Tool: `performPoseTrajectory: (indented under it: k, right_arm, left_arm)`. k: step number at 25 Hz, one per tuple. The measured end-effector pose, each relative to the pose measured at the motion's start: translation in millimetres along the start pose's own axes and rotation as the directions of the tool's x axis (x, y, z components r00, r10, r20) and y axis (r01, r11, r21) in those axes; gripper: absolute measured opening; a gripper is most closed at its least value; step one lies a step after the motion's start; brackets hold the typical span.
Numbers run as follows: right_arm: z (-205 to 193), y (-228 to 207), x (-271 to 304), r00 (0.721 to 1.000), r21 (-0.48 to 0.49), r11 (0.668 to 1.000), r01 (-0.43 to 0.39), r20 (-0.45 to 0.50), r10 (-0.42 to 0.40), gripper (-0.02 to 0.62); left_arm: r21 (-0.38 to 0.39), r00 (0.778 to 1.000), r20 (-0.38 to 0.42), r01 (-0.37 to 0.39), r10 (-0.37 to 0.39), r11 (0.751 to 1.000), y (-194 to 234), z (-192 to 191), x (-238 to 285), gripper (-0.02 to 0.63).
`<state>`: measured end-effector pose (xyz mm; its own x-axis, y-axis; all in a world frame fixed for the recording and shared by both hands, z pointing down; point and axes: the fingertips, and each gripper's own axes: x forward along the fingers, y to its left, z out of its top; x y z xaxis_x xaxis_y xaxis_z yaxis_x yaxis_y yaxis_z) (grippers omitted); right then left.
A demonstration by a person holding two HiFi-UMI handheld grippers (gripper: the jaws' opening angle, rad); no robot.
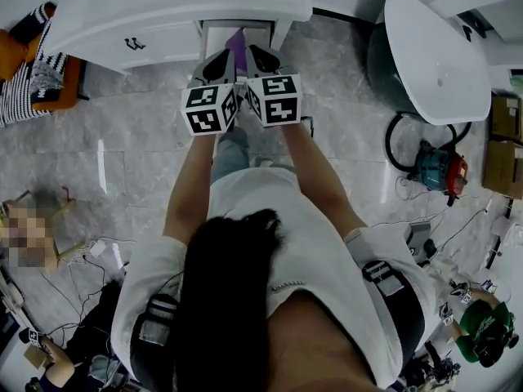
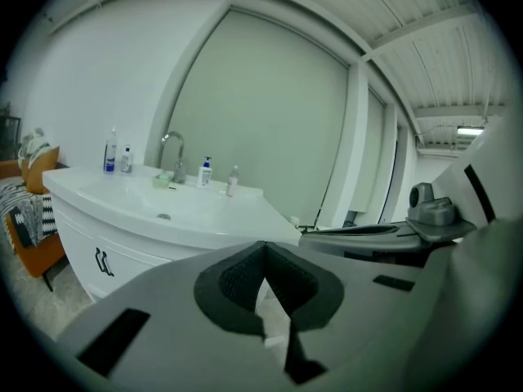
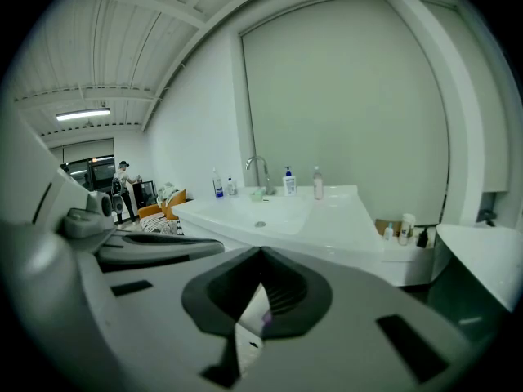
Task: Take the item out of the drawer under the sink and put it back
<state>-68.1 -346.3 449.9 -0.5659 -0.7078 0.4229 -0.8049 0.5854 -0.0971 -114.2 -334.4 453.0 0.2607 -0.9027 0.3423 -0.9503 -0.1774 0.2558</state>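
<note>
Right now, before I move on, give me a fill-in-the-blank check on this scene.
The drawer of the white sink cabinet stands ___. The left hand-held gripper and the right hand-held gripper are both ___ on one thin purple packet. The blue-capped white pump bottle stands beside the chrome ___.
Missing: open; shut; faucet.

I see a thin purple item, glossy white sink counter, grey veined marble floor, black-and-white striped cloth
</note>
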Motion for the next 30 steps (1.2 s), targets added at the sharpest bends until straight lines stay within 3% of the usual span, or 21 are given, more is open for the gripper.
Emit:
performPoseTrajectory:
  k: [9, 16, 17, 19, 25, 30]
  right_arm:
    - [-6.6, 2.6, 6.3, 1.000, 0.010, 1.000, -0.007, -0.023, 0.007, 0.015]
    - [-32.1, 1.3, 30.1, 0.993, 0.061, 0.998, -0.021, -0.113, 0.028, 0.019]
    - [-33.9, 1.6, 33.8, 0.992, 0.070, 0.997, -0.028, -0.121, 0.037, 0.030]
    - [-38.3, 4.2, 41.4, 0.988, 0.091, 0.994, -0.052, -0.140, 0.065, 0.128]
    - [-49.9, -2.3, 68.9, 0.984, 0.116, 0.992, -0.045, -0.167, 0.064, 0.142]
    - [-71.3, -8.8, 102.3, 0.969, 0.137, 0.990, -0.047, -0.234, 0.079, 0.206]
  left_arm:
    - [-0.005, 1.000, -0.010, -0.018, 0.018, 1.000, 7.3, -4.3, 1.7, 0.003]
    - [-0.038, 0.997, -0.055, -0.058, 0.056, 0.998, 35.9, -19.3, 9.5, 0.003]
    - [-0.033, 0.996, -0.064, -0.059, 0.057, 0.998, 39.3, -20.9, 11.5, 0.003]
    - [-0.029, 0.995, -0.078, -0.067, 0.064, 0.997, 46.7, -23.4, 14.5, 0.003]
    - [-0.075, 0.988, -0.118, -0.110, 0.100, 0.991, 75.4, -37.6, 34.9, 0.003]
    - [-0.110, 0.982, -0.153, -0.129, 0.111, 0.985, 98.7, -50.6, 61.5, 0.003]
